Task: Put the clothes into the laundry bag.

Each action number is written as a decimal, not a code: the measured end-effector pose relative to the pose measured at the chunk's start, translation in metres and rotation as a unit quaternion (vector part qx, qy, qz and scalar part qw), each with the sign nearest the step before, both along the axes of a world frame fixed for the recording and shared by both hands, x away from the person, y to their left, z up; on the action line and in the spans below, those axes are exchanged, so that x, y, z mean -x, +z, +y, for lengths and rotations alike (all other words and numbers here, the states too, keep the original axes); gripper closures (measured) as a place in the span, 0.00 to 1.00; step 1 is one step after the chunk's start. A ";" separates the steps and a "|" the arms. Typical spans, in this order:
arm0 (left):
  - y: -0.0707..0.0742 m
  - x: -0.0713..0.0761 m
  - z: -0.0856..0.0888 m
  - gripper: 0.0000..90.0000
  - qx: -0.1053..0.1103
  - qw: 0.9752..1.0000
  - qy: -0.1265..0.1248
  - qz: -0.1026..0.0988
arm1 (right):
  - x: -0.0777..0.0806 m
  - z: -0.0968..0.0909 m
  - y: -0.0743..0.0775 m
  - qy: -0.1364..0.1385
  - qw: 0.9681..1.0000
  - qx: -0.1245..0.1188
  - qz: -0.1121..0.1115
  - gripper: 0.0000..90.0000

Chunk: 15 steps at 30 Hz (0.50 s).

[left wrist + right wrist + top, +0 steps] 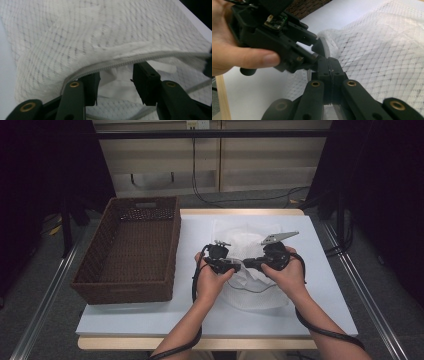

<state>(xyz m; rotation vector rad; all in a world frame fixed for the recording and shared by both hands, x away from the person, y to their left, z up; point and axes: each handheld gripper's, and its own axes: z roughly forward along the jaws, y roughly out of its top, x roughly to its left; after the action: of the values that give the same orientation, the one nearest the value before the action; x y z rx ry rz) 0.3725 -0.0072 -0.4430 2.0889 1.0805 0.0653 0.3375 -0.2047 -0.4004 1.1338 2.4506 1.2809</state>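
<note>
Mesh laundry bag lies limp mid-bench, basket at nine o'clock; right hand-held gripper is clamped on its zipper edge, left hand-held gripper half-open astride it, so soft, light fabric wants gripping at that stiffer zip

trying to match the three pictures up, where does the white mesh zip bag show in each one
High view: the white mesh zip bag lies mid-table, under both grippers.
Left gripper view: it spans the upper frame, its zipper edge arching over the gripper's own fingers.
Right gripper view: it covers the right half.
Shared landmark: the white tabletop.
</note>
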 end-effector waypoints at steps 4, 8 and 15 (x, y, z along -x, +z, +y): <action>0.003 0.008 0.001 0.54 -0.001 1.000 -0.018 -0.001 | 0.001 -0.001 0.000 -0.001 1.000 0.003 0.001 1.00; 0.007 0.017 0.005 0.50 -0.016 0.999 -0.037 -0.004 | 0.001 -0.002 -0.002 -0.003 1.000 0.003 0.002 1.00; 0.014 0.030 0.018 0.42 -0.026 0.999 -0.038 -0.012 | 0.001 -0.004 -0.005 -0.007 1.000 0.005 0.007 1.00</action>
<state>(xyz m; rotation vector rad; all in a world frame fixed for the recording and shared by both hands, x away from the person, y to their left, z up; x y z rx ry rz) 0.3424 0.0106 -0.4290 2.1688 0.9923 0.0826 0.3369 -0.2092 -0.4050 1.1597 2.4515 1.2594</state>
